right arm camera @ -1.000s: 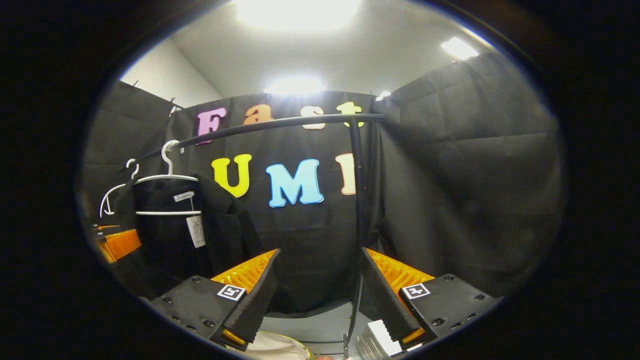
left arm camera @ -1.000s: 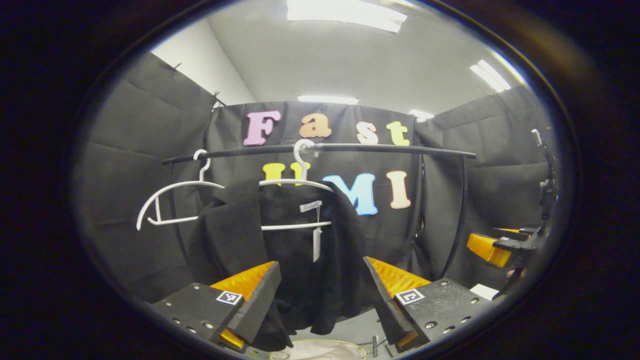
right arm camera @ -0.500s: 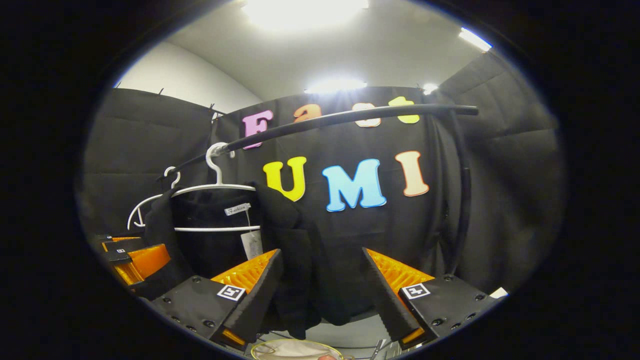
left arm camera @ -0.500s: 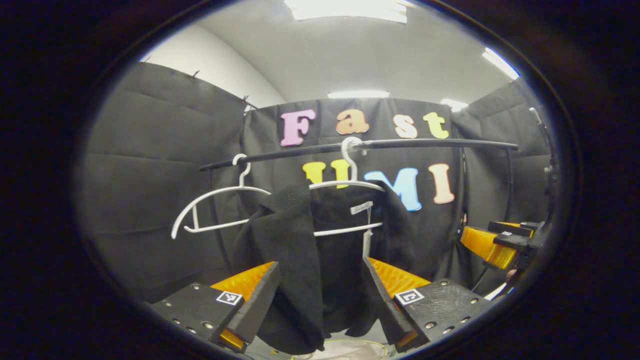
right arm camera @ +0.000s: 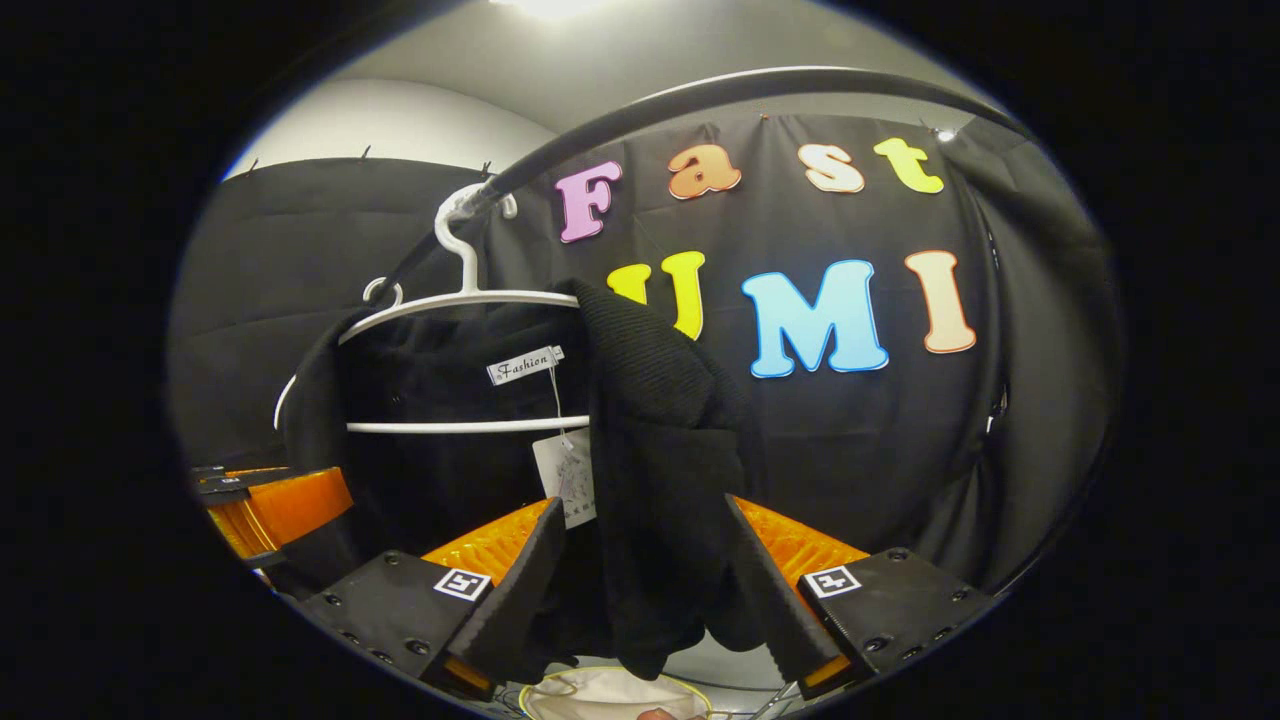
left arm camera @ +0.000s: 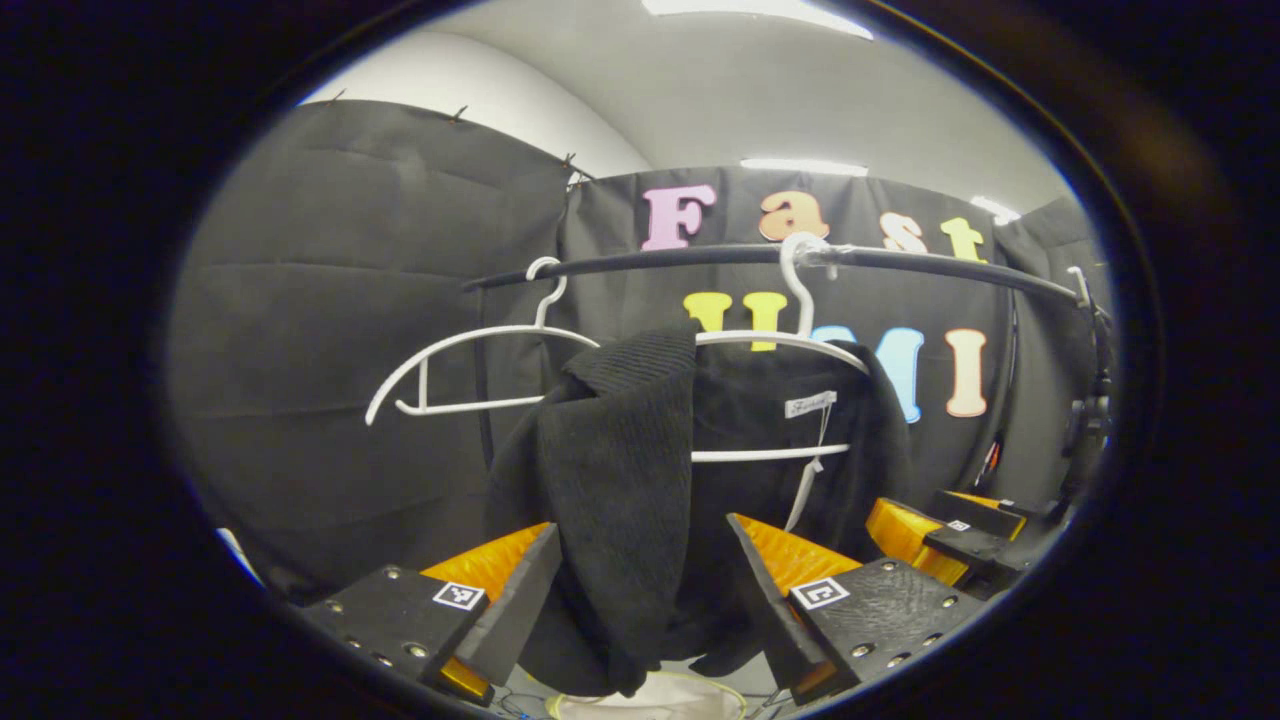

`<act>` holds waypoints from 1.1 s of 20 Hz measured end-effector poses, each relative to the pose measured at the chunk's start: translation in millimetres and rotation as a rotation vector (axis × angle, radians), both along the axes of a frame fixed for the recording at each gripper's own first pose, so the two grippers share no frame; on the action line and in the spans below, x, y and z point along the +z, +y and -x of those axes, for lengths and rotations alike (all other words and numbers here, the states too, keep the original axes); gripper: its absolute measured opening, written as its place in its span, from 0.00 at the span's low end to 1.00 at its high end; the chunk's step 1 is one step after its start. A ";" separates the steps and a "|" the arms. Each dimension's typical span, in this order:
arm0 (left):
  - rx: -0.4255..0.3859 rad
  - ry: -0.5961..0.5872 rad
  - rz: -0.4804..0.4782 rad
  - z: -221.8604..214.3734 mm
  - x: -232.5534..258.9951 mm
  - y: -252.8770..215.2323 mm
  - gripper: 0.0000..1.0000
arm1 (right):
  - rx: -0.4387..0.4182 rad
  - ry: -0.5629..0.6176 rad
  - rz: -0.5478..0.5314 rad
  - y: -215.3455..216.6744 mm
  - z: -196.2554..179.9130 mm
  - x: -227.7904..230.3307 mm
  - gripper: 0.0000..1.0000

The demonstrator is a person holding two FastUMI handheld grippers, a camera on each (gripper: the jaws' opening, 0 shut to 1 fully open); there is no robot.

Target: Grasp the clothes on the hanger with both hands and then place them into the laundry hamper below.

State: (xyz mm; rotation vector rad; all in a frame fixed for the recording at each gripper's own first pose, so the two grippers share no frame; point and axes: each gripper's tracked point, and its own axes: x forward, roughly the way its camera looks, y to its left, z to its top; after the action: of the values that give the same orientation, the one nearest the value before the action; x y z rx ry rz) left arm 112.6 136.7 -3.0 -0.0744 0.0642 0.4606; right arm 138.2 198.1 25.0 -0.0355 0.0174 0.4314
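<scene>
Clothes (left arm camera: 640, 470) lengthwise downward (on hanger (left arm camera: 770, 340))

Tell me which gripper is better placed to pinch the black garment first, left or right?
Roughly even; slight edge to the left gripper. Its open fingers frame a hanging fold of the black garment. The right gripper, also open, frames the other fold.
</scene>
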 end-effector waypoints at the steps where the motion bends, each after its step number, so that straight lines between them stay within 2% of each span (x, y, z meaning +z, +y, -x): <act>1: 0.021 0.001 0.002 -2.1 -0.4 3.0 0.94 | 0.014 0.003 0.003 5.8 -6.6 -0.9 0.93; 3: 0.065 0.010 -0.009 -6.6 0.3 10.5 0.93 | 0.026 0.009 0.004 13.8 -17.7 -3.1 0.93; 4: 0.089 0.018 -0.018 -8.5 1.5 15.1 0.93 | 0.025 0.014 0.004 16.6 -23.9 -4.8 0.98; 7: 0.158 0.037 -0.027 -11.7 1.2 28.5 0.93 | 0.007 0.019 -0.002 18.7 -41.3 -8.5 0.98; 14: 0.214 0.046 -0.056 -18.6 0.7 39.1 0.94 | 0.007 0.029 -0.026 19.0 -77.6 -12.5 0.98; 15: 0.218 0.040 -0.061 -17.9 1.8 38.0 0.94 | 0.012 0.027 -0.033 20.4 -82.3 -12.3 0.92; 16: 0.215 0.036 -0.067 -20.1 4.0 37.1 0.94 | 0.024 0.027 -0.039 23.4 -85.3 -12.0 0.90; 17: 0.215 0.035 -0.075 -20.3 3.2 37.6 0.94 | 0.038 0.023 -0.042 26.6 -87.9 -11.0 0.96; 18: 0.215 0.035 -0.086 -23.7 3.0 39.9 0.85 | 0.047 0.018 -0.036 28.5 -91.6 -10.5 0.87; 19: 0.228 0.036 -0.092 -22.6 4.7 39.1 0.77 | 0.062 0.015 -0.028 30.2 -92.5 -10.8 0.84; 22: 0.211 0.059 -0.083 -27.2 -0.8 34.9 0.47 | 0.130 0.000 -0.039 42.2 -101.2 -6.6 0.37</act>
State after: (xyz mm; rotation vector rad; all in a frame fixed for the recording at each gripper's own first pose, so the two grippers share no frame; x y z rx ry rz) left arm 139.8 171.5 -3.9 0.0143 0.0961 0.6760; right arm 239.4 240.3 18.4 0.0014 0.0068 0.5614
